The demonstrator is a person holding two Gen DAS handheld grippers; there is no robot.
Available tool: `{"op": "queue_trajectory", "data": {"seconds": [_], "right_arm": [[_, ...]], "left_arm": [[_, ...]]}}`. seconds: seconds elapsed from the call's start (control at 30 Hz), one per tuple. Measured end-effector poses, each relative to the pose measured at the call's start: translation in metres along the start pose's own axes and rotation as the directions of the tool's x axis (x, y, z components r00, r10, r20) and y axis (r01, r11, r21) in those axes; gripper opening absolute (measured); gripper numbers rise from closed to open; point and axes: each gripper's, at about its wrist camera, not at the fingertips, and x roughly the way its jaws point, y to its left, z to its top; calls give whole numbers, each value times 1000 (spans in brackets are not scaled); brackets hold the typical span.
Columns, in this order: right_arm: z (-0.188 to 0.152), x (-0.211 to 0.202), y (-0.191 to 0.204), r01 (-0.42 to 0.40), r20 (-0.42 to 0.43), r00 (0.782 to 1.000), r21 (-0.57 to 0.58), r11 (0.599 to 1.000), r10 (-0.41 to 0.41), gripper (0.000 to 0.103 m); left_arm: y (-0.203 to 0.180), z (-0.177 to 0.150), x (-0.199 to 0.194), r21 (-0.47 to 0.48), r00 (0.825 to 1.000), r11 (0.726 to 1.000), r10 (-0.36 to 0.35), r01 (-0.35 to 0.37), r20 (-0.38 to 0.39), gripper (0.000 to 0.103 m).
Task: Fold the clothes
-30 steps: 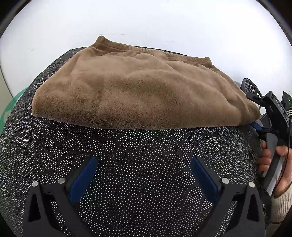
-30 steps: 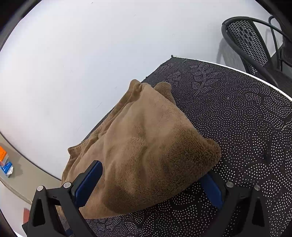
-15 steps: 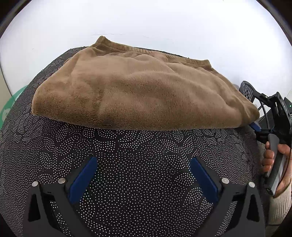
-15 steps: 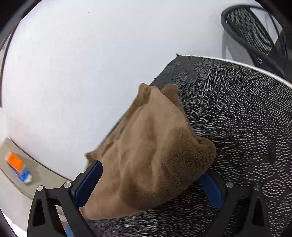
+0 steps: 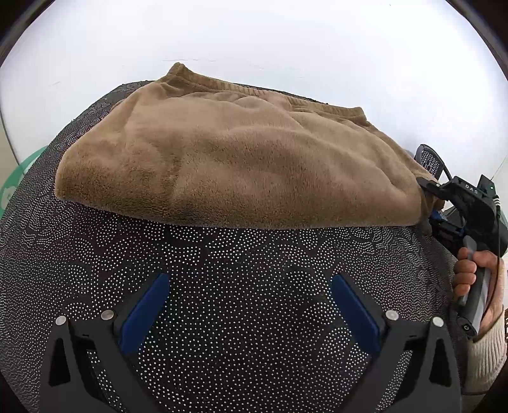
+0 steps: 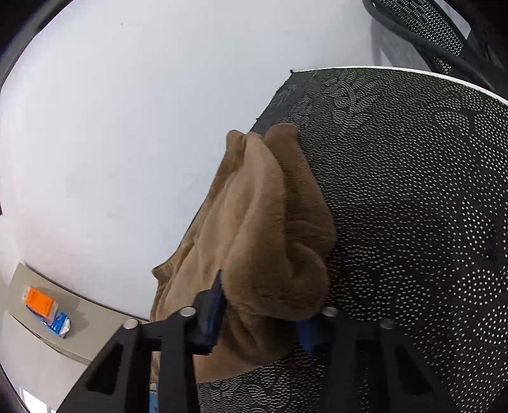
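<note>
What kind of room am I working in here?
Hard to say; probably a plain home or office corner. A round table under a dotted black cloth holds the brown fleece garment, with a mesh chair against a bare white wall.

A plain white wall (image 6: 133, 133) fills the background under flat, even light. A black mesh chair (image 6: 425, 28) stands at one o'clock. At eight o'clock a beige ledge (image 6: 79, 321) carries an orange packet (image 6: 38, 299) beside a blue one (image 6: 59, 324).
</note>
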Motion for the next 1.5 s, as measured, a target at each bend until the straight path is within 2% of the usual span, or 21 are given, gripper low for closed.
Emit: {"op": "queue_trajectory", "data": {"seconds": [0.33,0.43,0.53,0.63,0.73,0.83,0.93,1.03,1.23,1.27,1.37,1.5], "right_arm": [[3,-6,17,24,16,1000,-57,998,-24,27],[5,-13,33,31,38,999,-114,993,-27,23],[6,-19,49,37,61,998,-174,984,-26,23],[7,-23,59,42,80,996,-219,975,-25,23],[6,-22,66,47,96,995,-253,966,-23,23],[4,-19,78,60,115,993,-303,951,-26,23],[5,-11,95,88,142,989,-381,920,-35,23],[-5,-5,114,115,163,986,-472,874,-41,23],[-20,7,125,144,175,983,-566,811,-53,23],[-19,9,124,145,177,983,-568,810,-52,23],[-17,12,119,144,182,982,-566,812,-48,23],[-19,15,118,153,191,980,-583,798,-49,23]], "left_arm": [[2,1,-1,-19,1000,1000,-19,19,-2,102],[13,8,-4,-96,996,992,-88,86,-17,102],[23,23,-14,-179,980,964,-198,197,9,102],[18,44,-32,-150,973,962,-220,228,69,102],[14,66,-38,-132,952,944,-292,303,96,102],[10,90,-27,-125,937,929,-343,349,67,102],[3,112,-8,-116,935,928,-353,353,25,102],[-2,129,11,-127,926,920,-377,372,-19,102],[-33,169,41,-88,915,921,-387,379,-115,102],[-41,177,46,-77,910,920,-392,385,-133,102],[-69,199,61,-56,879,899,-437,434,-193,102],[-121,221,90,-3,823,867,-475,499,-311,103]]}}
